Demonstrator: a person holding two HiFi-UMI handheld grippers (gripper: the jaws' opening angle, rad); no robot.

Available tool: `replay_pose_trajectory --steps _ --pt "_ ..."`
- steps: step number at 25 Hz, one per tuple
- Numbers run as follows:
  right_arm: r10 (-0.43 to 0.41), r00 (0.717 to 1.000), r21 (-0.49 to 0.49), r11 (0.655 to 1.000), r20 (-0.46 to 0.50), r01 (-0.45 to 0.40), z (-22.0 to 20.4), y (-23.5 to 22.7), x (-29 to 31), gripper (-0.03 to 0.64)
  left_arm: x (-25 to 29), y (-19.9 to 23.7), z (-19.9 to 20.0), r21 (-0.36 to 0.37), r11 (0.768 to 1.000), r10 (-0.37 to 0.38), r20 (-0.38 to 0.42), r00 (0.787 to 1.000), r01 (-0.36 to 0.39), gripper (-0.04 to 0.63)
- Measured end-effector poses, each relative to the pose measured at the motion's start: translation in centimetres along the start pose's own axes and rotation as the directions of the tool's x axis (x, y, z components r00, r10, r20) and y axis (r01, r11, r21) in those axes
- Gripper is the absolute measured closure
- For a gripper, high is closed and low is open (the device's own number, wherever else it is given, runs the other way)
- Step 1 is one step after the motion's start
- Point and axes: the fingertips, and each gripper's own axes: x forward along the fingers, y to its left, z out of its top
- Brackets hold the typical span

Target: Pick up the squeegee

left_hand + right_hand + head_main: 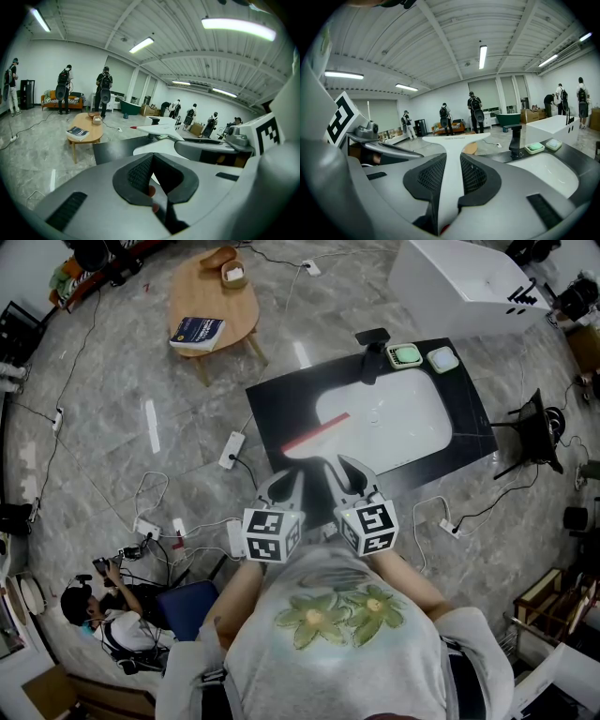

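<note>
The squeegee (316,432) has a white handle and a red blade strip. It hangs over the near left part of the white sink basin (403,427). My right gripper (345,470) is shut on its handle; in the right gripper view the white handle (453,159) runs between the black pads (478,176) out to the wide head. My left gripper (292,476) sits close beside the right one, its fingers together and holding nothing. In the left gripper view the jaws (152,161) meet at their tips, and the squeegee head (161,130) shows ahead to the right.
The basin is set in a black counter (272,409) with a black faucet (372,348) and two soap dishes (406,355) at the back. A round wooden table (211,296) with a book (197,332) stands far left. Cables and power strips (232,448) lie on the floor.
</note>
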Motion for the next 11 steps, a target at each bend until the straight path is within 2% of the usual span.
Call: replay_pose_trajectory --steps 11 --pt "-0.015 1.000 0.000 1.000 0.000 0.015 -0.15 -0.12 -0.23 0.522 0.03 -0.10 -0.11 0.000 1.000 -0.011 0.001 1.000 0.011 0.586"
